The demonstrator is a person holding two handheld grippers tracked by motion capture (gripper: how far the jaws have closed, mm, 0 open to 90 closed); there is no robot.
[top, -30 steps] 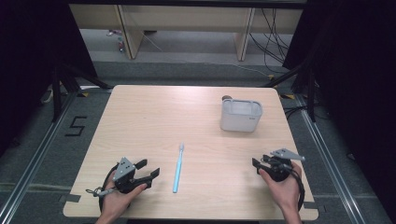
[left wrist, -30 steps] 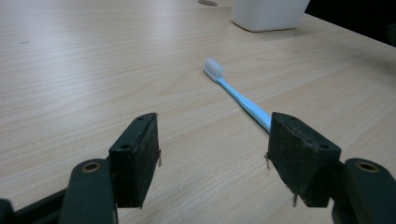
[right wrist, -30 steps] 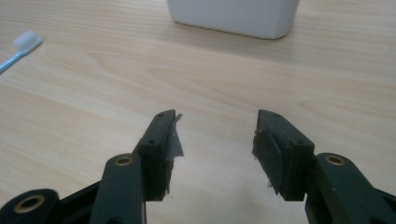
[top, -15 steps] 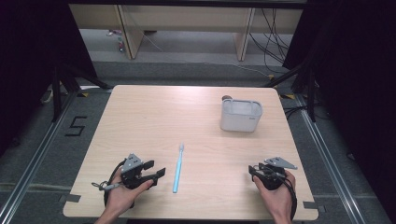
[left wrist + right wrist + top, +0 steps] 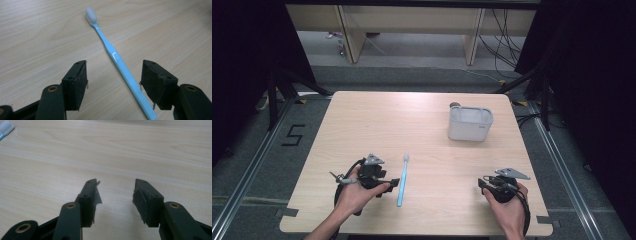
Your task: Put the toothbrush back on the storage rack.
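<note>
Left gripper [image 5: 393,183] sits at about 7 o'clock on the bench [image 5: 377,125] in the high view, pointing toward 3 o'clock, its tips right at the lower end of the light blue toothbrush [image 5: 403,172], which lies flat on the wood, bristle head toward 12. That hand wraps the gripper body from below, forearm coming in at 6. Right gripper [image 5: 482,184] rests near 5 o'clock, well apart from the brush, aimed toward 9 with its hand cupped behind it. Grey tub [image 5: 470,123] stands at roughly 2 o'clock, untouched.

Left gripper view: jaws wide, brush handle [image 5: 125,72] running between them, closer to the right-hand pad, and as far as I can see neither pad presses on it. So the pickup looks lined up but not done; squeeze and lift remain.

Right gripper view: jaws have just been closing a touch yet stand wide, with bare wood between them. Brush head [image 5: 5,128] peeks in at 10 o'clock.
</note>
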